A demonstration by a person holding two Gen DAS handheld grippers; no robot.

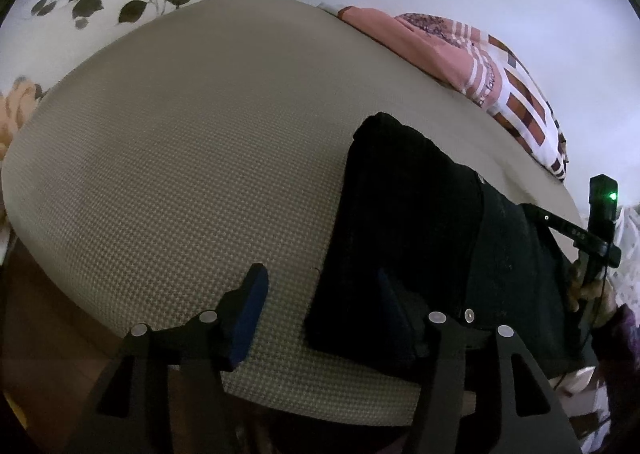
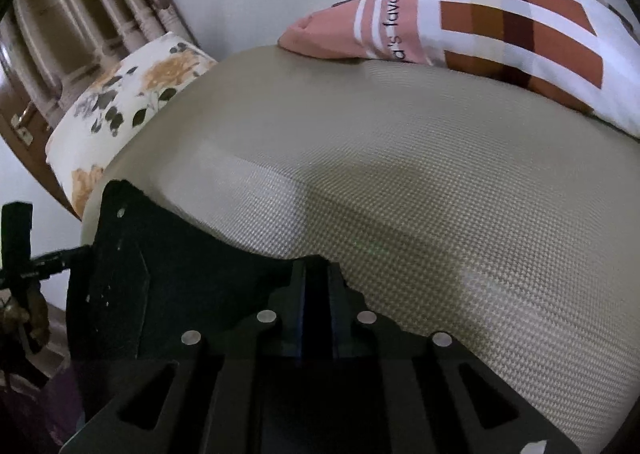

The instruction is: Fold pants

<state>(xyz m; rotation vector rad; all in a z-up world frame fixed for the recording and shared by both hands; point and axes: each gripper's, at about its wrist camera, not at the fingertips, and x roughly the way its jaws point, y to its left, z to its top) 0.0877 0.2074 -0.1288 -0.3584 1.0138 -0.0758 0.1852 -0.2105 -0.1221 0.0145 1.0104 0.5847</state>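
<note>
On the beige mat (image 1: 180, 142), black pants (image 1: 420, 238) lie folded; left jaws spread, right pressed together.

The left gripper (image 1: 318, 304) is hanging with its jaws apart over the beige mat (image 1: 192, 158) — one blue pad is lying against the near corner of the black pants (image 1: 416, 238), possibly touching. The right gripper (image 1: 598, 230) is showing at the pants' far side.

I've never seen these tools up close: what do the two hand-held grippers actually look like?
Both are matte black. The left gripper has flat, angular frames with cut-out slots, round silver rivets and dark blue pads lining the jaws. The right gripper is built the same; seen from the left camera, it carries a small box with a green light.
</note>
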